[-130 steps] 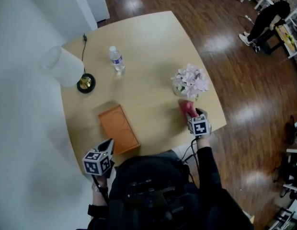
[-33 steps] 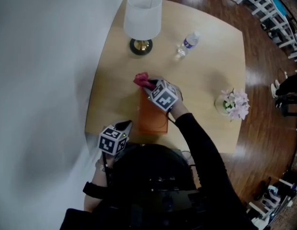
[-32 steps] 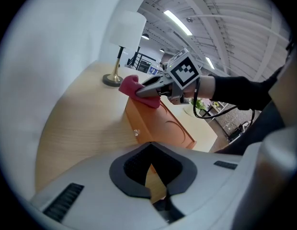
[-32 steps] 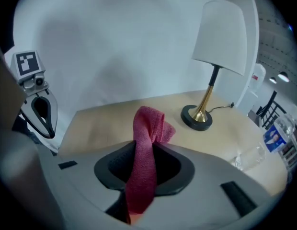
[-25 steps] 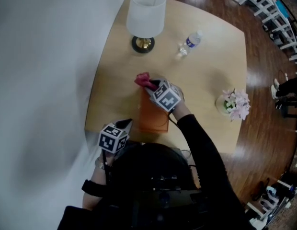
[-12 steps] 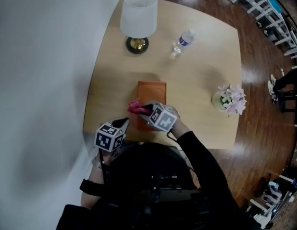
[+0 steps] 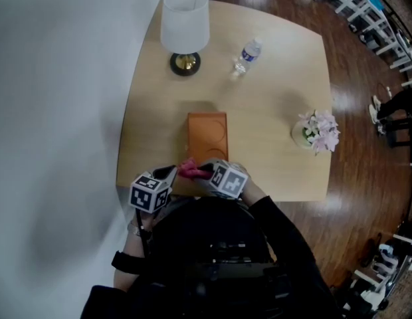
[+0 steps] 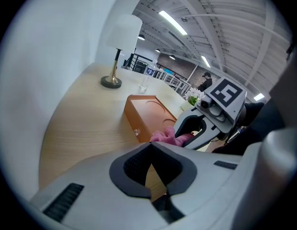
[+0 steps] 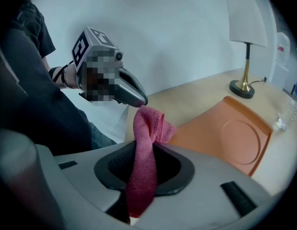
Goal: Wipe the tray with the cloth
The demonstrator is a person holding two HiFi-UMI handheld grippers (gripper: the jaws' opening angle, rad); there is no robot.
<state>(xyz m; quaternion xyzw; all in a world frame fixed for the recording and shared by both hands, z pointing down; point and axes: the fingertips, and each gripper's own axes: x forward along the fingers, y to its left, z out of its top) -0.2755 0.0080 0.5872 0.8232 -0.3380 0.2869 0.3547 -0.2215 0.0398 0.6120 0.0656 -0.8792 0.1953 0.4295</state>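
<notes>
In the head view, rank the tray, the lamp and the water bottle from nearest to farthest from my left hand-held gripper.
From the left hand-held gripper:
1. tray, just ahead and slightly right.
2. lamp, far left corner.
3. water bottle, far side, right of the lamp.

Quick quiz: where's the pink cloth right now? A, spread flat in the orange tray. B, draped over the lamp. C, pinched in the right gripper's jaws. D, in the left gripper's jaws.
C: the right gripper view shows the pink cloth clamped between the jaws of the right gripper.
</notes>
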